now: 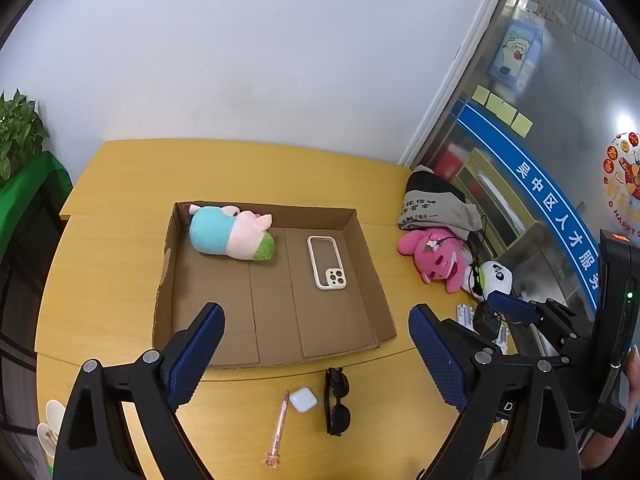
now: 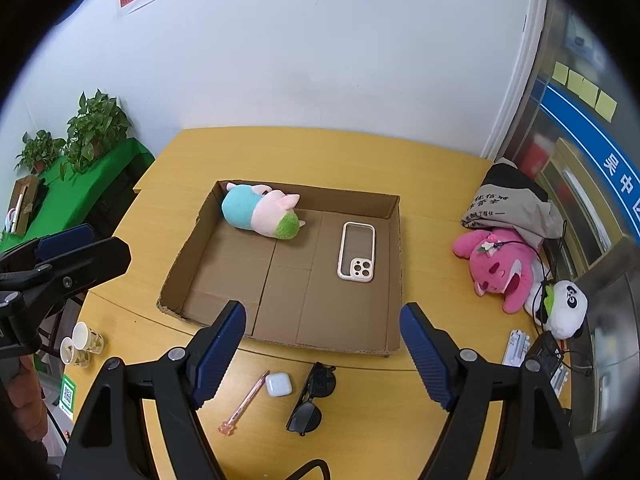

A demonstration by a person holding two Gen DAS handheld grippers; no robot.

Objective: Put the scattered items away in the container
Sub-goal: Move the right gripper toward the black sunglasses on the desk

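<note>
The right wrist view shows two potted green plants (image 2: 98, 128) on a green-covered stand and two paper cups (image 2: 82, 346) at the table's left edge; the left wrist view shows only a part of one plant. The left view shows more of the glass door with the blue banner (image 1: 560, 216).

The shallow brown cardboard box (image 1: 168, 264) lies open on the yellow wooden table (image 1: 120, 184). Inside it, in the far left corner, lies a soft plush toy in light blue, pink and green (image 1: 232, 234). A white-rimmed phone case (image 1: 326, 262) lies flat on the box floor, toward the right side. In front of the box, on the table, are a pink transparent pen (image 1: 278, 430), a small white earbud case (image 1: 303, 399) just beside it, and black folded sunglasses (image 1: 337, 400). To the right of the box, well apart from it, lie a pink plush rabbit (image 1: 436, 258), a white panda plush (image 1: 494, 278) and a grey cloth bag (image 1: 436, 204).

The left gripper (image 1: 316, 354) hangs above the near edge of the box, tilted downward; its jaws are spread wide and nothing is between them. The right gripper (image 2: 322, 354) is in a similar pose, with its blue pads apart and empty. In the right view, the left gripper appears at the left edge, near a hand (image 2: 24, 396).
</note>
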